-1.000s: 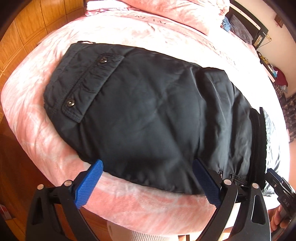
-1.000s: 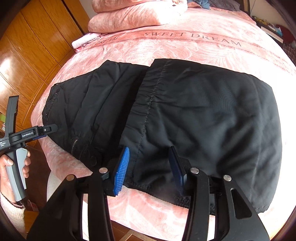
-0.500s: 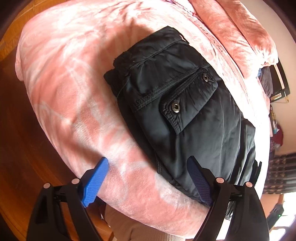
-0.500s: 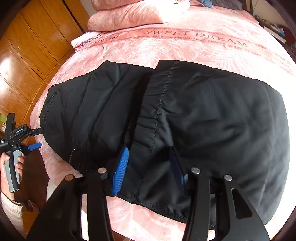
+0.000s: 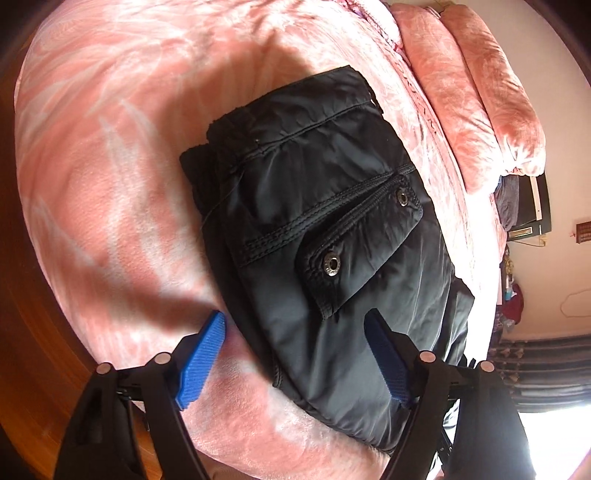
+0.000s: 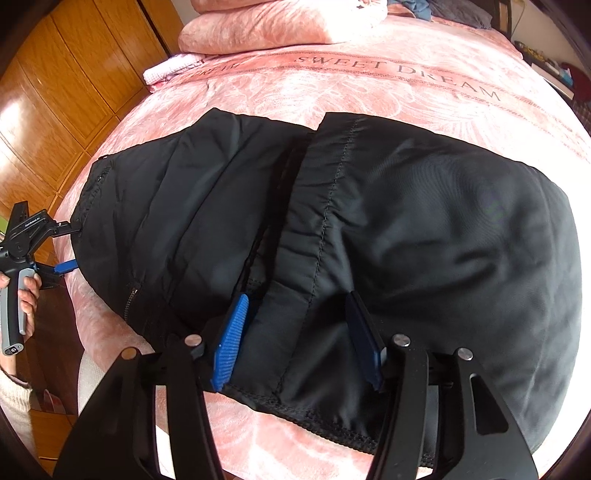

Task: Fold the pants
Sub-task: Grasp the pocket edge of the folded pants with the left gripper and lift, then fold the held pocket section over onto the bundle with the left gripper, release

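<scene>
Black pants [image 5: 332,236] lie folded on the pink bed [image 5: 110,155], pocket flap with two snaps facing up. My left gripper [image 5: 295,354] is open, its jaws on either side of the near edge of the waist end. In the right wrist view the pants [image 6: 424,229] spread across the bed, the folded-over leg part on top. My right gripper [image 6: 299,336] is open, its blue pads either side of the hem edge, low over the cloth. The left gripper [image 6: 66,247] also shows there at the far left end of the pants.
Pink pillows [image 6: 280,22] and a folded white cloth [image 6: 166,68] lie at the head of the bed. A wooden wardrobe [image 6: 55,96] stands along the left. Wooden floor [image 5: 40,369] lies below the bed edge. Cluttered shelves and dark curtains [image 5: 535,354] stand at the right.
My left gripper has swung round to the waist end of the pants and come closer, staying open. My right gripper has moved slightly forward over the hem edge.
</scene>
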`<state>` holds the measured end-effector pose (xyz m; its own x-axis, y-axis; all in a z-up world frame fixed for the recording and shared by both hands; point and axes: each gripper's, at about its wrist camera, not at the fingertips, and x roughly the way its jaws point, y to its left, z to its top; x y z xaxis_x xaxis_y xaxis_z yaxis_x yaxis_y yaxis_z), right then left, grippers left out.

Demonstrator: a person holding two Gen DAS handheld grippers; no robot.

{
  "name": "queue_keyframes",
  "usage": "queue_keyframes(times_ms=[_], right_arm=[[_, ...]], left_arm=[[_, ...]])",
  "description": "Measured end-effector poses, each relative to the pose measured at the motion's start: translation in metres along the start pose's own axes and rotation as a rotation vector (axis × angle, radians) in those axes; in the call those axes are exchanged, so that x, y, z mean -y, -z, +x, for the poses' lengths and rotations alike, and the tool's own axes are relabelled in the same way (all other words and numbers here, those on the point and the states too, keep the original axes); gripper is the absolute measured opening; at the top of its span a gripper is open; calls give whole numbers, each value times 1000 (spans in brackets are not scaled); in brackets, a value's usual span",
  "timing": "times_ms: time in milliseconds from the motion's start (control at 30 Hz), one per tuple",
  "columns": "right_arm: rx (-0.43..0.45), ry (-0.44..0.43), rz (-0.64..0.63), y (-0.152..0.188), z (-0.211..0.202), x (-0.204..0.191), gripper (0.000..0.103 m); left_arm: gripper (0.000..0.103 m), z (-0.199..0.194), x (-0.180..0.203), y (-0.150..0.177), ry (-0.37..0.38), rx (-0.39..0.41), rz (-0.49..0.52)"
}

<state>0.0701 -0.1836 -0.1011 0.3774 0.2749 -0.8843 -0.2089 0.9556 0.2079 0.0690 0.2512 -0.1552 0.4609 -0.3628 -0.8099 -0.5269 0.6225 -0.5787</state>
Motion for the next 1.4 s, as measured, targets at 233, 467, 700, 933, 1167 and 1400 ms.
queue_keyframes(times_ms=[233, 467, 700, 933, 1167, 1400], right_arm=[[-2, 14, -19, 1, 3, -2, 56], [0, 12, -22, 2, 3, -3, 57], [3, 5, -25, 3, 3, -2, 58], [4, -21, 4, 4, 0, 3, 58], [12, -67, 63, 5, -7, 13, 58], [41, -68, 104, 10, -26, 24, 60]], left_arm=[[47, 14, -4, -1, 83, 19, -66], [23, 18, 2, -2, 100, 42, -83], [11, -10, 42, 12, 96, 181, 65], [11, -36, 105, 33, 122, 280, 246], [11, -42, 185, 75, 123, 319, 533], [15, -20, 238, 136, 71, 248, 807]])
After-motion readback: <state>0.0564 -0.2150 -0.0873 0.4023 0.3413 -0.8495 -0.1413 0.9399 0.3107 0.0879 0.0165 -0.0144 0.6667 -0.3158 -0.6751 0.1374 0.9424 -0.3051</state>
